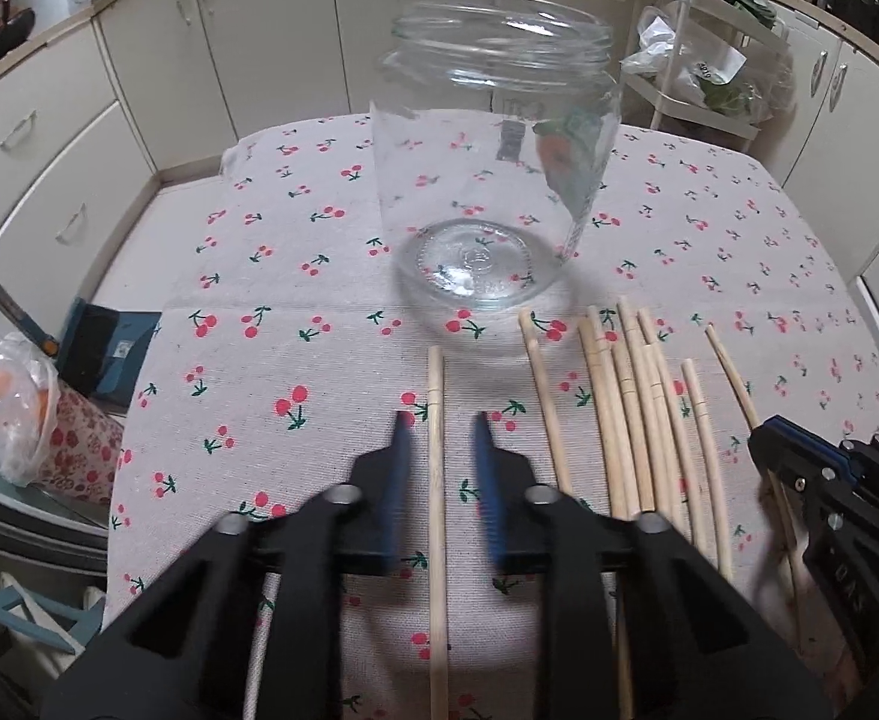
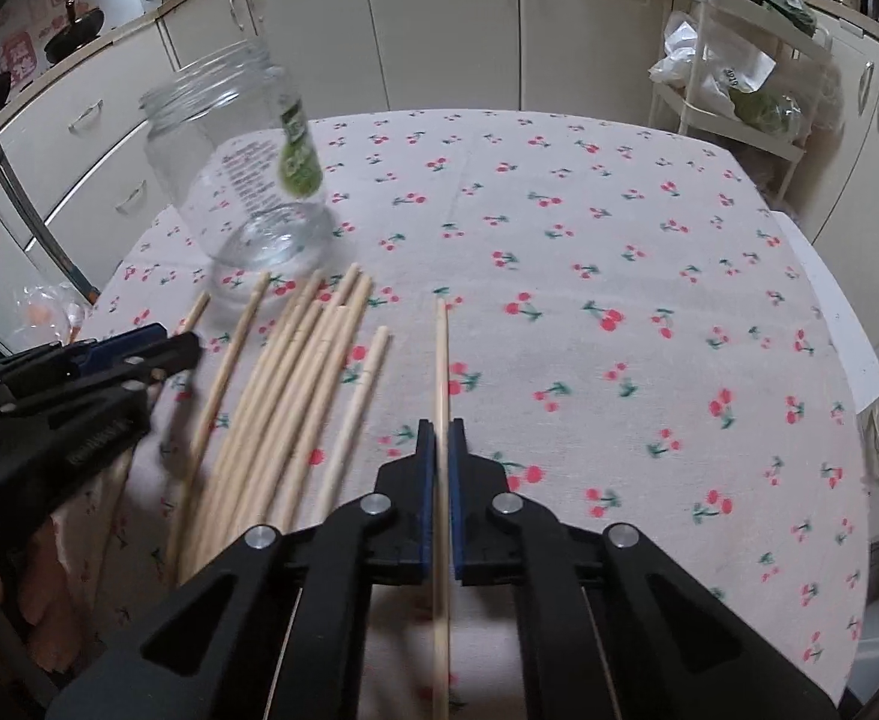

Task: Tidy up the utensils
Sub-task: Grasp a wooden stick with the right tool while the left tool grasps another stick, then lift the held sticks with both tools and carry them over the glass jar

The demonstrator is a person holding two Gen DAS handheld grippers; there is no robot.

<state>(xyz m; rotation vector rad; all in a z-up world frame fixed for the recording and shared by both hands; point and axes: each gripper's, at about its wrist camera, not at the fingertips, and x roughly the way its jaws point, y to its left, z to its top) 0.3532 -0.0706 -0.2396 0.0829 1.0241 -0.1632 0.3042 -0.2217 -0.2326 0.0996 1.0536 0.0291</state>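
Observation:
A clear glass jar (image 1: 493,180) stands upright and empty on the cherry-print tablecloth (image 1: 295,276). Several wooden chopsticks (image 1: 637,408) lie side by side in front of it. One chopstick (image 1: 436,480) lies apart to their left, between the blue pads of my left gripper (image 1: 442,420); the pads stand clear of it on both sides, so the gripper is open. My right gripper (image 2: 439,426) is shut on another single chopstick (image 2: 441,360), which lies right of the bundle (image 2: 295,396) and points away from me. The jar (image 2: 247,180) is at the far left of the right wrist view, the left gripper (image 2: 163,348) below it.
The table's edges drop off at left (image 1: 139,396) and right (image 2: 859,360). Cream cabinets (image 1: 271,48) run behind. A white wire cart (image 1: 709,72) with bags stands at the back right. A plastic bag (image 1: 13,408) and a blue box (image 1: 109,354) sit below the left edge.

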